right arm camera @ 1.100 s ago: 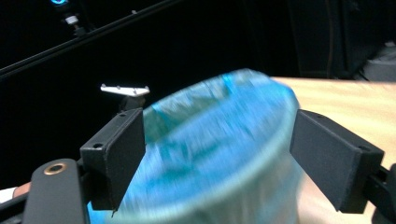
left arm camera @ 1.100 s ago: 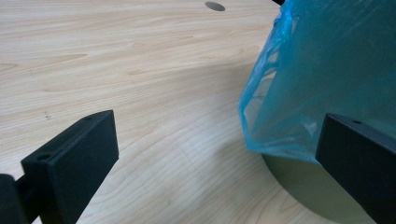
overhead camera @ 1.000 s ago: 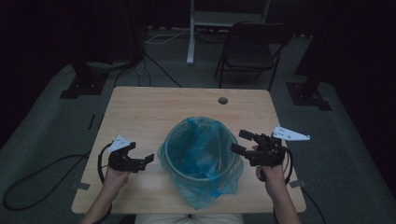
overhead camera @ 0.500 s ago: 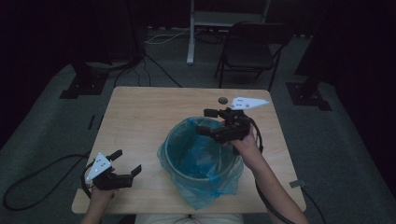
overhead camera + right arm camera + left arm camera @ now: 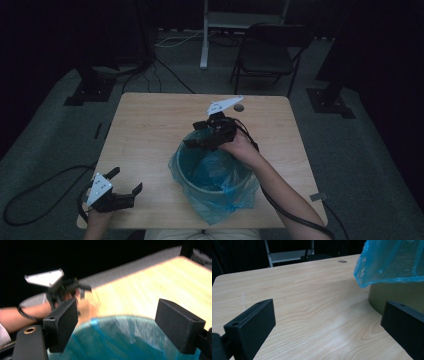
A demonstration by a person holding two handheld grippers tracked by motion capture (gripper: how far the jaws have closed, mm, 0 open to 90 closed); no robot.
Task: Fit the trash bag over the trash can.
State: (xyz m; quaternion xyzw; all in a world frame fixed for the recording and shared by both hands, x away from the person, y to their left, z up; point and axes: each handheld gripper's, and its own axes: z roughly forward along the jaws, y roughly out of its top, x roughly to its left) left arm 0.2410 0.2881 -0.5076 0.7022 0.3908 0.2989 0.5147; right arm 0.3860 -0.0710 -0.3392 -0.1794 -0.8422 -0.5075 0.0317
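High view first: the left gripper (image 5: 122, 192) sits well to the left of the bin (image 5: 215, 172), near the bench's (image 5: 150, 130) front left corner, jaws spread wide and nothing between them. From the left gripper view, bare wood lies between those two black jaws, and the bin's olive wall (image 5: 397, 296) stands just off to the right with the blue bag (image 5: 392, 261) draped over its rim. Moving across, the bin itself stands on the bench toward the front edge, lined with that blue bag (image 5: 220, 205), whose loose plastic hangs down the outside. Over the bin's far rim hovers the right gripper (image 5: 197, 142), jaws parted, gripping nothing. From the right gripper view, the open jaws frame the bag's (image 5: 120, 337) mouth below, slightly blurred, with the left gripper (image 5: 82, 288) beyond the bin's far side.
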